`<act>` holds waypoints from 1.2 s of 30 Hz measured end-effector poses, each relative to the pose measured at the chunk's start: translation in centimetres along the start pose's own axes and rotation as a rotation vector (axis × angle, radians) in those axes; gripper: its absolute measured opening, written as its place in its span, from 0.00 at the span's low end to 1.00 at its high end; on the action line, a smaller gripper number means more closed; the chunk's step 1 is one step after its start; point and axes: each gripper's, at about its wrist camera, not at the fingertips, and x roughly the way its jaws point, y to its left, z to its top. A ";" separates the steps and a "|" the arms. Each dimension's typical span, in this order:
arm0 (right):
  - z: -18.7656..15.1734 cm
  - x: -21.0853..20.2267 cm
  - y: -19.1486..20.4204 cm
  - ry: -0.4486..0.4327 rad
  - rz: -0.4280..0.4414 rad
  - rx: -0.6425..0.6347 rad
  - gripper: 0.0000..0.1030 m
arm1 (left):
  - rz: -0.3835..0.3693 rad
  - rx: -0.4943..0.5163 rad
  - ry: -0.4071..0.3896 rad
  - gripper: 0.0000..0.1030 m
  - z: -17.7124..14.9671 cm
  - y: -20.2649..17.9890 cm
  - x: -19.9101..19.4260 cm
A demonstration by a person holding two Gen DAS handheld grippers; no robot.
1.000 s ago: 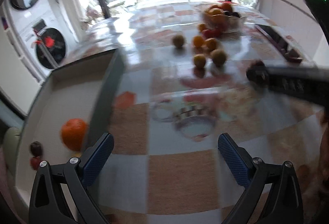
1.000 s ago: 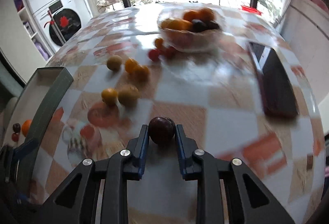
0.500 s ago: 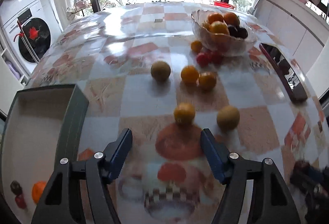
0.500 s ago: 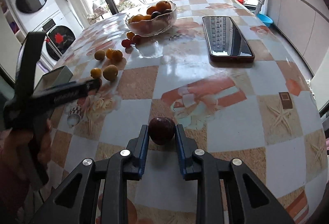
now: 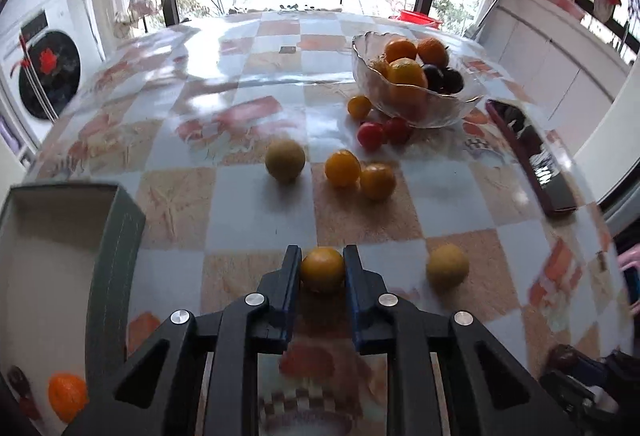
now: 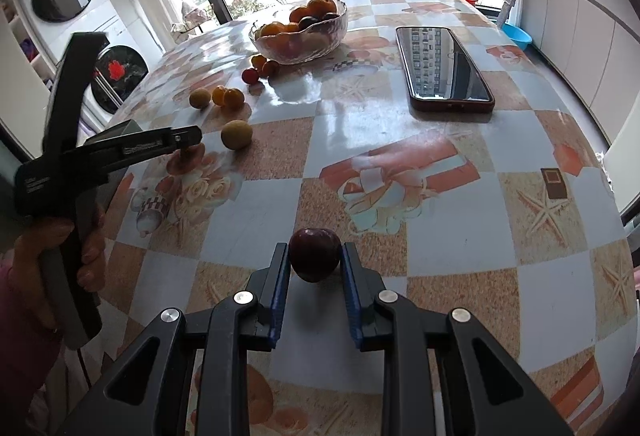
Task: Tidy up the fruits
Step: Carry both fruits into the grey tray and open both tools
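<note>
The left claw (image 5: 322,272) has just been closing and now stands clamped on a small round orange-yellow fruit (image 5: 322,269) that rests on the checked, glossy bench (image 5: 264,224), near its front edge and just right of the open grey-green box (image 5: 116,236) at the bench's left edge. The right claw (image 6: 315,264) is clamped on a dark red plum (image 6: 315,254), held over the bench's front middle. In the box's near corner lie a bright orange mandarin (image 5: 67,396) and what seems to be a dark fruit beside it, though that corner is too cramped to be sure. The main risk is the squeeze itself: both fruits are round and smooth, caught only across their widest part, so a tilt or jolt on the way to the box could let one pop out and roll on the slick bench. A pale yellow fruit (image 5: 447,268) lies near the left claw and could be knocked rolling. Both claws heading for the box together might also collide.
</note>
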 end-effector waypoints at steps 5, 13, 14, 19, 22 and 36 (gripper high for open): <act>-0.6 -0.6 0.8 0.011 -0.002 -0.004 0.27 | -0.028 -0.013 -0.044 0.22 -2.1 0.9 -4.4; -1.0 -2.0 4.4 0.017 0.028 -0.039 0.27 | 0.021 -0.033 -0.148 0.22 -5.9 4.9 -12.1; -1.2 -2.2 5.2 0.018 0.031 -0.053 0.27 | 0.037 -0.038 -0.153 0.22 -6.4 5.6 -12.7; -1.7 -2.4 9.7 0.030 0.061 -0.121 0.27 | 0.170 -0.062 -0.171 0.22 -9.3 10.1 -15.1; -1.9 -2.0 12.6 0.046 0.084 -0.160 0.27 | 0.199 -0.093 -0.171 0.22 -10.5 12.3 -15.4; -2.1 0.7 26.7 0.116 0.213 -0.375 0.27 | 0.229 -0.243 -0.140 0.22 -13.7 19.3 -14.3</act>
